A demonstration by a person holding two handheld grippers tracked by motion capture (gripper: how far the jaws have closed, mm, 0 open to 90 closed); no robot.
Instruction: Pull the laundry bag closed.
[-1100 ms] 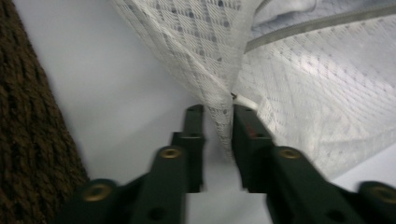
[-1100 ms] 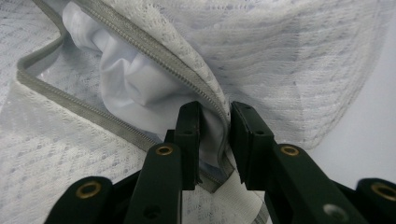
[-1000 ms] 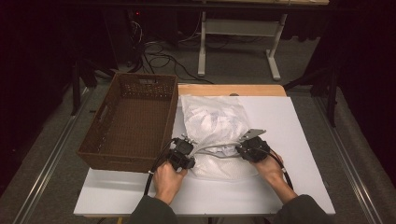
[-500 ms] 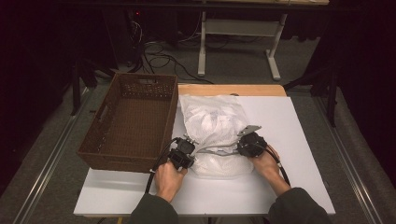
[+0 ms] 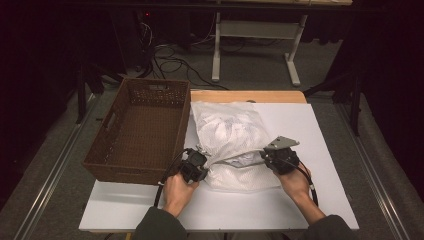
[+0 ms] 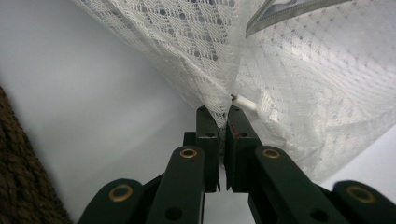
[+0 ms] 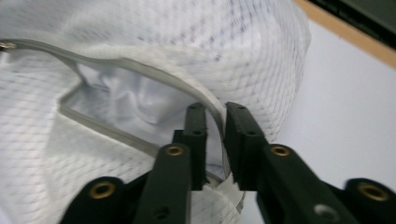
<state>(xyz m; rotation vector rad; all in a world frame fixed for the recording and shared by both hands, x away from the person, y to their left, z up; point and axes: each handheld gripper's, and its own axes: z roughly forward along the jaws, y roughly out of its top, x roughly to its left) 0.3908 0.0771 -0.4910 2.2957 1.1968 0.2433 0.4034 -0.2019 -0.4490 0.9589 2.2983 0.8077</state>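
White desk [image 5: 320, 130] bears a mesh laundry bag [image 5: 230, 130]; left tongs [image 6: 223, 122] pinch its corner, right tongs [image 7: 215, 122] clasp the zipper hem [image 7: 154, 74], likely spreading the mouth wider next.

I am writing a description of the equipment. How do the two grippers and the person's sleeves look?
Both grippers, left gripper and right gripper, are black, with two black jaws on arms with brass-coloured rivets. A black cable trails from each. The right one carries a grey three-cornered plate. The sleeves are dark.

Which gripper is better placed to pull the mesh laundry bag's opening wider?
Right gripper: its jaws clamp the mesh laundry bag's zipper edge at the gap. The left gripper pinches a corner, anchoring it.
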